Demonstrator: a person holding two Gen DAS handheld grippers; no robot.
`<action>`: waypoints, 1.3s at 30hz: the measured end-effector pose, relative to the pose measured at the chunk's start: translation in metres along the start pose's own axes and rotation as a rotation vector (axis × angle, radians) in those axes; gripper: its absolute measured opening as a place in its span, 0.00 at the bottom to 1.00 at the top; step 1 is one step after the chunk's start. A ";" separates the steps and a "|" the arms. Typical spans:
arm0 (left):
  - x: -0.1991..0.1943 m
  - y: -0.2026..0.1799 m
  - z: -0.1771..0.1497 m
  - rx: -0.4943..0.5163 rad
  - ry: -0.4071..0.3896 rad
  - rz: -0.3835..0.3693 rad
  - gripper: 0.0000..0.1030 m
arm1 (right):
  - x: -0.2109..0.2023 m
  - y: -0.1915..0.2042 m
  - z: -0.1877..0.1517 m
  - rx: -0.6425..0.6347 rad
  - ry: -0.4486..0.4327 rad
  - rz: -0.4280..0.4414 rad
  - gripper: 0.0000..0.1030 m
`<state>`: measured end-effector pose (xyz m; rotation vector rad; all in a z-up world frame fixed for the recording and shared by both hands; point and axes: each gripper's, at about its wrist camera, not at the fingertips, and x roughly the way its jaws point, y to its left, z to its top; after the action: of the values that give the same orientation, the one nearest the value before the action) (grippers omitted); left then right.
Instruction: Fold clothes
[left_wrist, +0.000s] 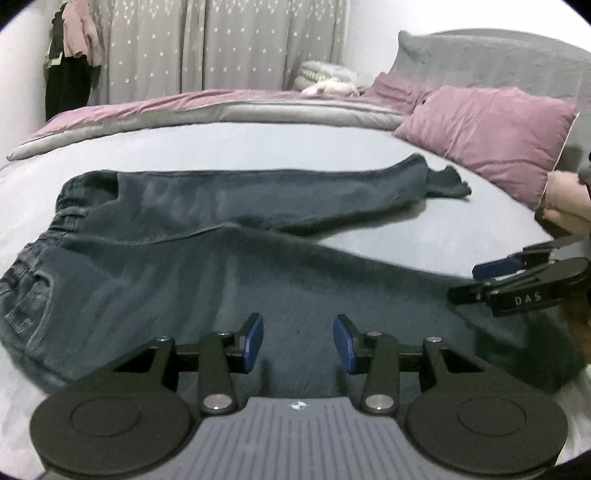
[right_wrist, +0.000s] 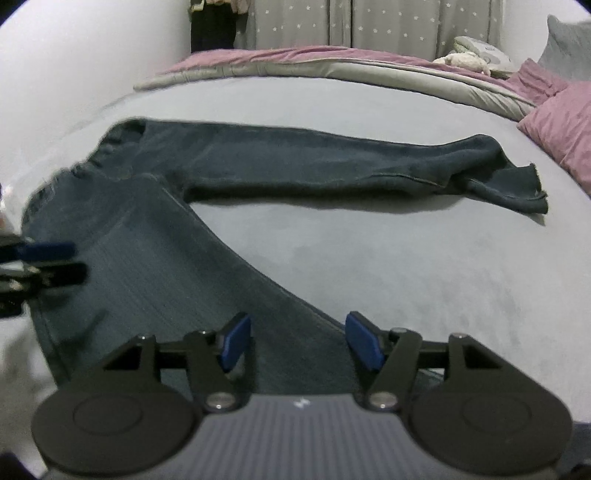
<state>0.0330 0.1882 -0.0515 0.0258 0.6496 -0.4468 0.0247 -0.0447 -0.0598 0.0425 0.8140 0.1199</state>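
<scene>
Dark blue jeans (left_wrist: 207, 236) lie spread on a pale blue bed sheet (left_wrist: 258, 147), waistband at the left and legs splayed apart toward the right. My left gripper (left_wrist: 298, 341) stands open just over the near leg, nothing between its blue pads. In the right wrist view the same jeans (right_wrist: 295, 166) show with the far leg stretched right and its hem folded. My right gripper (right_wrist: 299, 341) is open above the near leg's inner edge. The right gripper's fingers (left_wrist: 495, 269) enter the left view from the right; the left gripper's fingers (right_wrist: 48, 251) show at the other view's left edge.
A purple pillow (left_wrist: 487, 133) and a grey pillow (left_wrist: 498, 59) sit at the bed's right end. A folded purple-grey duvet (left_wrist: 221, 110) runs along the far side. Star-patterned curtains (left_wrist: 221, 44) hang behind, and clothes (left_wrist: 74, 55) hang at the far left.
</scene>
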 end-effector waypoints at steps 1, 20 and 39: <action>0.003 -0.001 0.002 -0.005 -0.011 -0.006 0.40 | 0.000 -0.002 0.003 0.014 -0.004 0.015 0.58; 0.069 0.008 0.014 -0.052 -0.018 0.100 0.39 | 0.081 0.009 0.056 0.093 0.058 0.314 0.41; 0.075 0.012 0.026 -0.107 0.014 0.146 0.39 | 0.088 -0.001 0.062 0.057 -0.003 0.209 0.43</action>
<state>0.1062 0.1653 -0.0764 -0.0248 0.6794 -0.2714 0.1301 -0.0347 -0.0810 0.1819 0.8086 0.2936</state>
